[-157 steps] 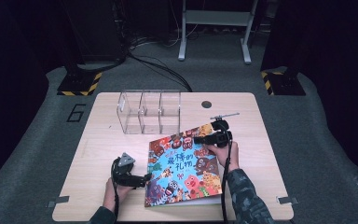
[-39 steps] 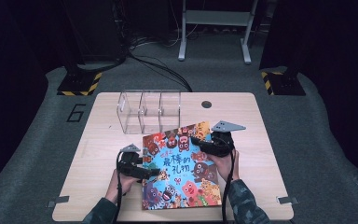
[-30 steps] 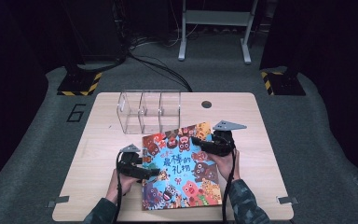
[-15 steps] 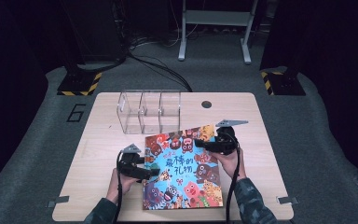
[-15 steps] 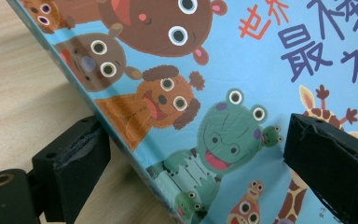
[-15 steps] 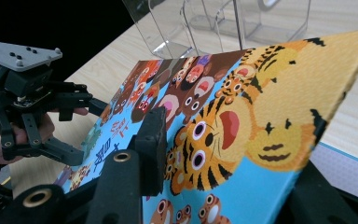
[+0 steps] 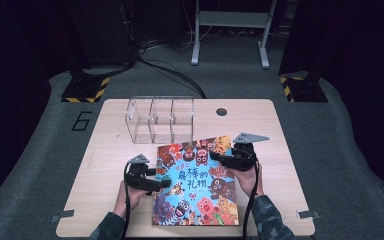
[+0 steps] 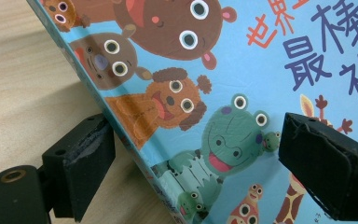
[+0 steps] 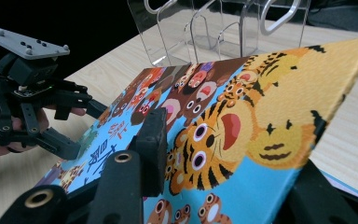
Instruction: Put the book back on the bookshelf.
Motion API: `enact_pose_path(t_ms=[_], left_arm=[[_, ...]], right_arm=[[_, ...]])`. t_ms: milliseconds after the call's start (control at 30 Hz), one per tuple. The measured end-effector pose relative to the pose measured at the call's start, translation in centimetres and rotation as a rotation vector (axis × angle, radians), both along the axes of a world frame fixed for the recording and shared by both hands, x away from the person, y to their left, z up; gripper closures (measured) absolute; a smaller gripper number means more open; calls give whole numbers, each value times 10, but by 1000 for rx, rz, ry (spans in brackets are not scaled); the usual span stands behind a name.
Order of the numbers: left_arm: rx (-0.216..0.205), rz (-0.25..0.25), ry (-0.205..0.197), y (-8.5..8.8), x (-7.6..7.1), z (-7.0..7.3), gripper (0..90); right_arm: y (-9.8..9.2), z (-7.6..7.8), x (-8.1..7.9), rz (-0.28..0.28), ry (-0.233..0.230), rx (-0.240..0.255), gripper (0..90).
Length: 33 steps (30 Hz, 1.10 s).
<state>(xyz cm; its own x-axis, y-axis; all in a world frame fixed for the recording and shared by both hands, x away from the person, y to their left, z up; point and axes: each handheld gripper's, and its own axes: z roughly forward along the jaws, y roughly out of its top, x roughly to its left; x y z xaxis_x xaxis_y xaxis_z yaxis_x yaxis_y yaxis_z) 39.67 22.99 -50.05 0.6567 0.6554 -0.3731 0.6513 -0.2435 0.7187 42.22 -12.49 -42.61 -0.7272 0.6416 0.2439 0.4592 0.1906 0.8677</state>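
A picture book (image 7: 197, 185) with a blue cover full of cartoon animals lies on the wooden table (image 7: 280, 130), its right side lifted. My right gripper (image 7: 219, 159) is shut on the book's right edge: in the right gripper view one jaw presses on the cover (image 9: 242, 121) and the other sits underneath. My left gripper (image 7: 162, 184) stands at the book's left edge. In the left gripper view that edge (image 8: 205, 70) passes between the jaws, which have just been closing; a gap still shows above the cover. The left gripper (image 9: 86, 128) also appears in the right gripper view.
A clear acrylic organizer (image 7: 160, 120) with three compartments stands just behind the book, close to its far edge (image 9: 214, 28). A round cable hole (image 7: 222, 111) sits near the table's back edge. Bare wood lies left and right of the book.
The right gripper has shifted a little with the book's right edge in its grip. The left gripper has stayed at the book's left edge.
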Motion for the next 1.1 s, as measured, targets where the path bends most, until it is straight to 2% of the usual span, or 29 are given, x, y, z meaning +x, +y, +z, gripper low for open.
enact_pose_path(t_ms=[200,267,333,367,400,567,633,667,700,767,933,1033,1100], left_arm=[[-42,-2,13,3,1,1,102],[-36,-5,11,5,1,1,102],[-66,2,22,6,1,0,106],[-82,9,14,8,2,-1,114],[-99,3,28,8,2,-1,119],[-96,-14,9,11,2,2,132],[-93,-7,-15,13,2,1,139],[-95,-9,-14,14,1,1,139],[-109,-7,-8,13,0,0,139],[-101,-11,-18,14,1,0,139],[-83,-14,-42,13,-2,5,151],[-64,-24,-41,13,-2,7,163],[-56,-36,-32,14,-1,8,171]], right_arm=[[4,2,-4,22,-61,5,586],[5,2,-4,25,-71,6,585],[6,3,-4,22,-68,11,585],[7,2,-4,26,-75,13,585],[7,2,-4,29,-73,18,585],[7,0,-3,37,-72,44,586],[6,0,-1,37,-46,51,587],[7,-1,0,36,-47,50,587],[7,0,0,29,-26,50,590],[7,0,1,30,-5,48,592],[5,1,6,12,92,62,592],[4,0,7,5,125,70,591],[5,1,6,4,122,63,590]])
